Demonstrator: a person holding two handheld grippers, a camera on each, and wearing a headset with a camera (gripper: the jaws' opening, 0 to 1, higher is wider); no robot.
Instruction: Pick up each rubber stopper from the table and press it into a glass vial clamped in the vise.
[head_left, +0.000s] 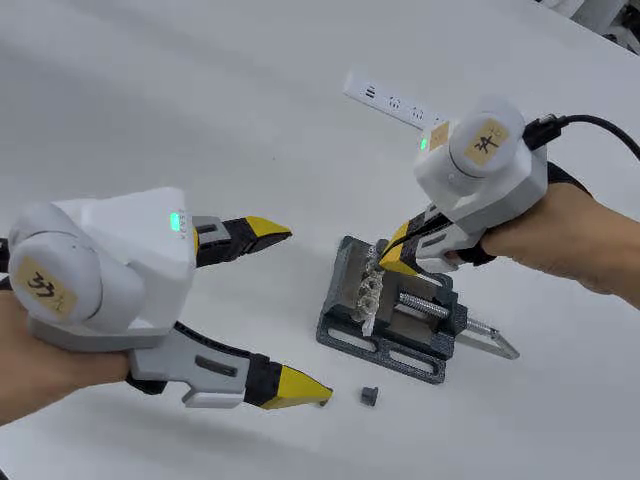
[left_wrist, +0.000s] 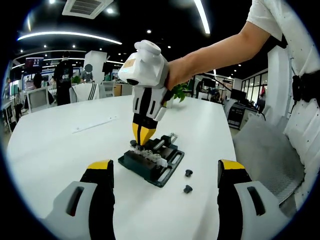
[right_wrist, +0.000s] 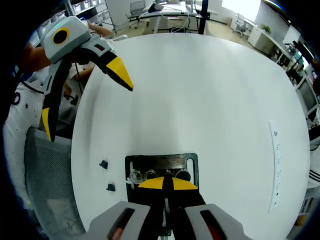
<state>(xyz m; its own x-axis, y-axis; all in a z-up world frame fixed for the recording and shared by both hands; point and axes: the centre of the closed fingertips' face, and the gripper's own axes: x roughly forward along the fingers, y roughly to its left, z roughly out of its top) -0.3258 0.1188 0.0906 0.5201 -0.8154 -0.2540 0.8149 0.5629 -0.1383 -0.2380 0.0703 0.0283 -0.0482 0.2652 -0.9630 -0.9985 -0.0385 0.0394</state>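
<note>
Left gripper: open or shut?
Open. The left gripper has its yellow-tipped jaws spread wide in the head view, gripping nothing.

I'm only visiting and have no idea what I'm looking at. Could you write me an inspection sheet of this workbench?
Surface: white table, smooth.
Job's things: vise clamping a row of glass vials; two rubber stoppers loose beside it.
Clutter: white power strip.
Grippers: left gripper open, away from the vise; right gripper shut, tips at the vials.
Cables: black cable from the right gripper.
Surroundings: open office, ceiling lights, people in the background.
</note>
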